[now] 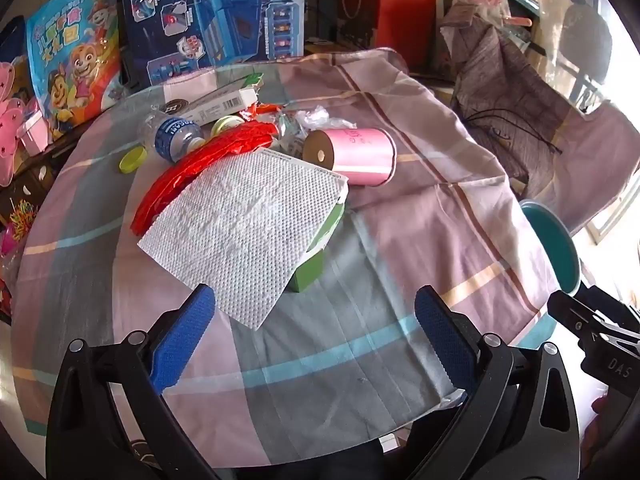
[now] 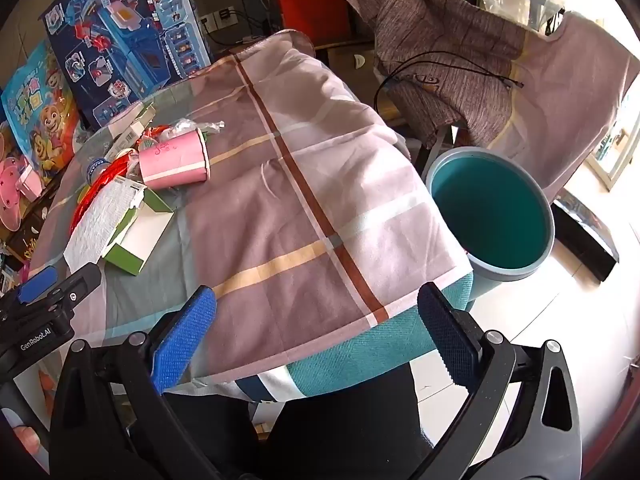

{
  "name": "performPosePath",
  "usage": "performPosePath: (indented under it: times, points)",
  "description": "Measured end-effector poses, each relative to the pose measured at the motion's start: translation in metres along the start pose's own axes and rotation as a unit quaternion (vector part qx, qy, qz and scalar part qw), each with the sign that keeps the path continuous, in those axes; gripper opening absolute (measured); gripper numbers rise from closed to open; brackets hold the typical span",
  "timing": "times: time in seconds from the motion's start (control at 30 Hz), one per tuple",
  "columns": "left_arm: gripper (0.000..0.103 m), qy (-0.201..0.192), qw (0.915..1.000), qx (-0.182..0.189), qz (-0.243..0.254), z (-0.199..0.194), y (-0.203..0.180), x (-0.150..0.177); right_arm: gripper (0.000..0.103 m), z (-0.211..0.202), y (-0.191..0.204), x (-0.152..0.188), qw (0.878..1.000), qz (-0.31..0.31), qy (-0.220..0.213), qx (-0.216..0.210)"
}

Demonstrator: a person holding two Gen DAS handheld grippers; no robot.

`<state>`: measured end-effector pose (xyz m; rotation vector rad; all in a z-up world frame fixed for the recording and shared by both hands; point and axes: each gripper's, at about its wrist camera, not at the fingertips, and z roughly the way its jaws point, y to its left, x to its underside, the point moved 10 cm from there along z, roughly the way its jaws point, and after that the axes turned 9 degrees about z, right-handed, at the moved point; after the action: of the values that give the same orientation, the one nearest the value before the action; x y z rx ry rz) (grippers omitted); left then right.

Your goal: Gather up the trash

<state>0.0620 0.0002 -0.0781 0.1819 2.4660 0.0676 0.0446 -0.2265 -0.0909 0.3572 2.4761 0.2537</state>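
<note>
Presently, left gripper (image 1: 316,332): seen at the bottom of the left wrist view, blue fingers (image 1: 182,344) spread wide, nothing held between them.
Right gripper (image 2: 316,336): seen at the bottom of the right wrist view, fingers (image 2: 184,344) likewise parted and empty, held over the near edge of the tabletop (image 2: 320,184).
Tabletop cover: a plaid cloth (image 1: 360,340) in mauve, grey and teal is spread over it.
Trash pile: gathered at the upper left of both views, well apart from both grippers.
Paper towel (image 1: 244,232): a white embossed sheet is draped over an opened green carton (image 2: 138,244).
Red foil wrapper (image 1: 208,168): lying just beside the towel, partly under it.
Plastic bottle (image 1: 172,136): lying on its side behind the wrapper, a yellow-green cap (image 1: 133,159) loose beside it.
Pink ribbon spool (image 1: 352,156): lying on its side, right of the pile.
Trash bin (image 2: 492,216): a teal-lined round bin is seen standing on the floor past the tabletop's right edge.
</note>
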Motion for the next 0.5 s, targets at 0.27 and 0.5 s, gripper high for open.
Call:
performPosePath:
  times: [0.27, 0.5]
  points:
    - [0.1, -0.001, 1.0, -0.001, -0.001, -0.012, 0.003, -0.011, 0.097, -0.002, -0.004, -0.007, 1.0, 0.007, -0.004, -0.002]
    - [0.1, -0.016, 0.9999, 0.001, 0.004, -0.015, -0.002, -0.018, 0.097, -0.01, -0.011, -0.006, 1.0, 0.012, -0.014, -0.004]
